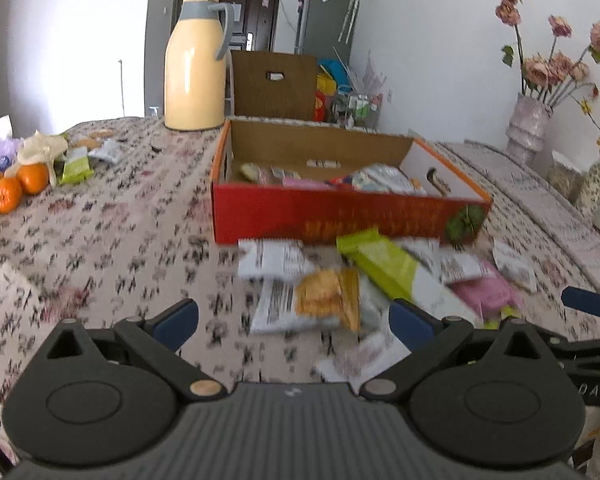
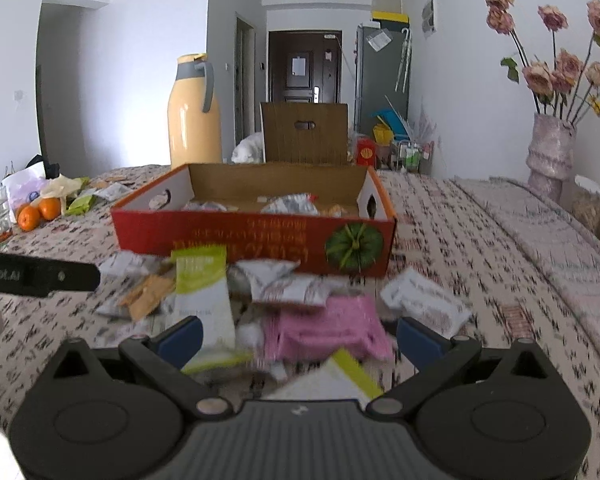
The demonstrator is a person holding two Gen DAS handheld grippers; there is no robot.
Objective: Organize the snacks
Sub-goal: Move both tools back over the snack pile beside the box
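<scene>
A red cardboard box [image 1: 340,220] [image 2: 256,236] sits on the patterned tablecloth with several snack packets inside. In front of it lies a loose pile of packets: an orange-and-white one [image 1: 312,304], a green-and-white one [image 1: 388,268] [image 2: 204,296], a pink one [image 1: 484,292] [image 2: 324,328] and white ones [image 2: 424,300]. My left gripper [image 1: 296,320] hovers open just before the orange-and-white packet, nothing between its fingers. My right gripper [image 2: 300,336] stands open over the pink packet. A green-edged packet [image 2: 332,380] lies close under the right gripper body.
A yellow thermos jug [image 1: 196,64] stands behind the box. Oranges [image 1: 16,188] and more packets [image 1: 76,164] lie at the far left. A vase of dried roses [image 1: 528,128] stands at the right. A brown cardboard flap [image 2: 304,132] rises behind the box.
</scene>
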